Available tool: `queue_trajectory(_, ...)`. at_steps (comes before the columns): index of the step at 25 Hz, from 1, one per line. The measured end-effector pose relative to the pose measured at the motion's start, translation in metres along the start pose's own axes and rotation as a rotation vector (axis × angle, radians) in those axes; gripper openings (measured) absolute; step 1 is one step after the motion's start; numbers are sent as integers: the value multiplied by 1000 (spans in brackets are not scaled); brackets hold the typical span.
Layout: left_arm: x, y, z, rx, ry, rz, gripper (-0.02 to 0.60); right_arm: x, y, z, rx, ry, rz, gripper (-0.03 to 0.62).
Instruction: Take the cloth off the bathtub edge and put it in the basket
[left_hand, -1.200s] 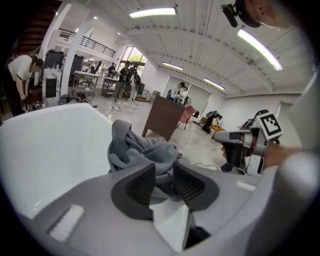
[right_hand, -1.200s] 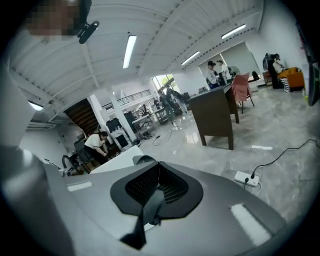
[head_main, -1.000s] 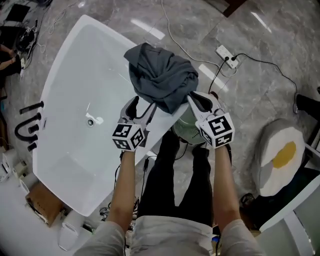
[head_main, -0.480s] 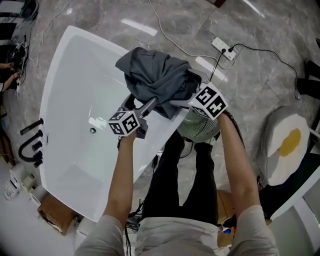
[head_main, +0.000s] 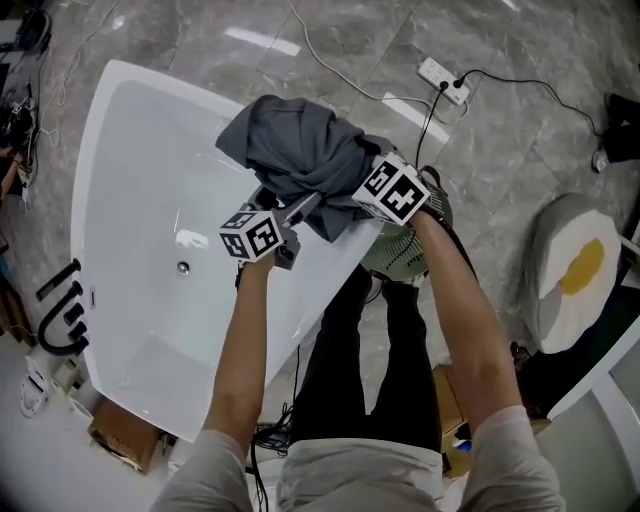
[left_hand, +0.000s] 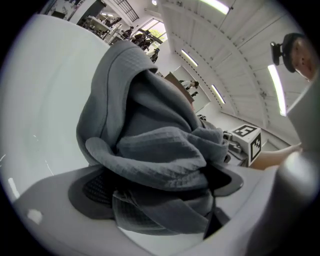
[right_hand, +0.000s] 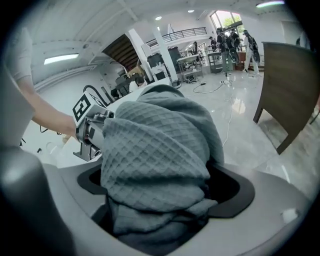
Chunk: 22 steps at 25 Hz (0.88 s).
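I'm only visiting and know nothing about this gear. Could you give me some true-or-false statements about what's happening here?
1. The grey cloth lies heaped on the bathtub edge. True.
2. The cloth is already in the basket. False: it is on the bathtub edge, and the basket stands on the floor beside the bathtub.
3. Both claws are clamped shut and empty. False: the left claw and right claw have just been opening and stand wide, each with cloth between its jaws.
4. A power strip lies on the floor. True.

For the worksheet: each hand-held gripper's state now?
Left hand-held gripper: open, jaws just opening, cloth between them.
Right hand-held gripper: open, jaws just opening, cloth between them.
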<state>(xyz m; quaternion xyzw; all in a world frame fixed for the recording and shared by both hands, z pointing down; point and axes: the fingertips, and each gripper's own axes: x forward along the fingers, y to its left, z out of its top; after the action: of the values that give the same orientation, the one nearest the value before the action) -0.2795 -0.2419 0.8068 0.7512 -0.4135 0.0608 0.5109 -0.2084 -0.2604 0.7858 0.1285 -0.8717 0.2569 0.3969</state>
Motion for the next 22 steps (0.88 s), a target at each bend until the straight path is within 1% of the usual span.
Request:
queue_trajectory(2,4,1,2,9,7,-6,598,2,1,1,-23,15,9,553)
queue_trajectory(4,6,0,3,15,-1,-6,591,1,5,3,-55,33,11,483)
queue_trajectory(5,6,-1,3,18,-9,-5,575,1,7,3,-73,40,3,448)
queue_trajectory(7,6,-4,2,22,-25,-6,534,0,8,2,-89,43,-26,420)
queue_trajectory(10,2,-11,3,20,-43,-12,456,0,8,2,-89,35,-84,400)
queue_trajectory(15,-5,-25,3,37,-66,-8,293,-9,7,3,-109,16,-200,362)
queue_trajectory(16,-6,-28,4,42,-70,-4,269,-11,8,3,-113,12,-222,351)
queue_trajectory(19,-10,-37,6,58,-79,24,237,-19,10,6,-138,3,-273,320)
queue_trajectory(22,-11,-48,9,65,-103,48,214,-29,12,8,-147,-13,-306,290)
